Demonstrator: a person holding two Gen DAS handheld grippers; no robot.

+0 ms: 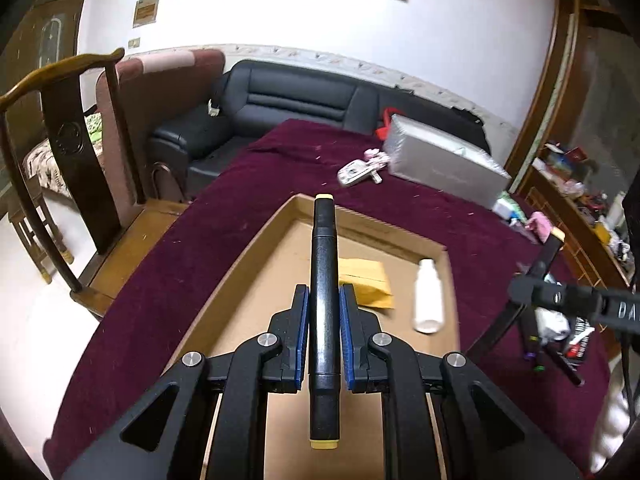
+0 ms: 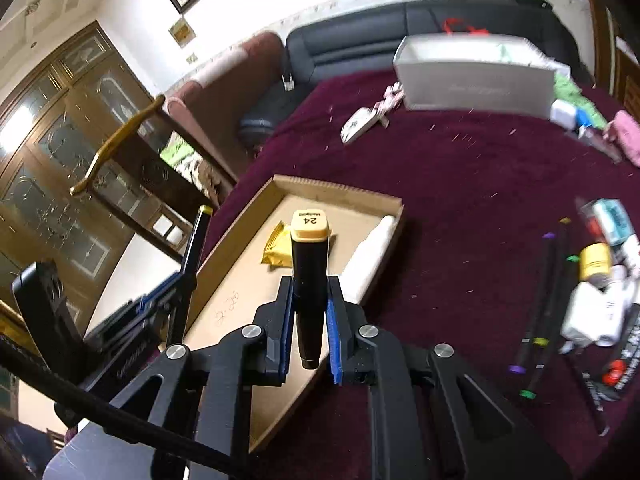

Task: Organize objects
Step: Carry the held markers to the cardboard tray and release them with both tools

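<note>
Cardboard formed the shallow tray (image 1: 280, 248) on the maroon tabletop (image 1: 192, 240), and it already held a yellow packet (image 1: 366, 280) and a white bottle (image 1: 429, 296). The left gripper (image 1: 324, 328) was clamped narrow on a black marker (image 1: 323, 280) with pale yellow caps, held lengthwise along the fingers above the tray. The right gripper (image 2: 308, 312) was likewise clamped on a second marker (image 2: 310, 272), its tan cap marked 24, above the tray's near right edge. More markers (image 2: 536, 308) lay loose on the cloth to the right, beside a clutter of small items.

The step in hand appeared to be carrying both markers to the tray. To do it well:

1. Lower each marker over bare cardboard, clear of the packet and bottle.
2. Align each marker with the tray's long side.
3. Release close to the floor, since round barrels would likely roll.
4. Keep the two grippers apart during descent.
</note>
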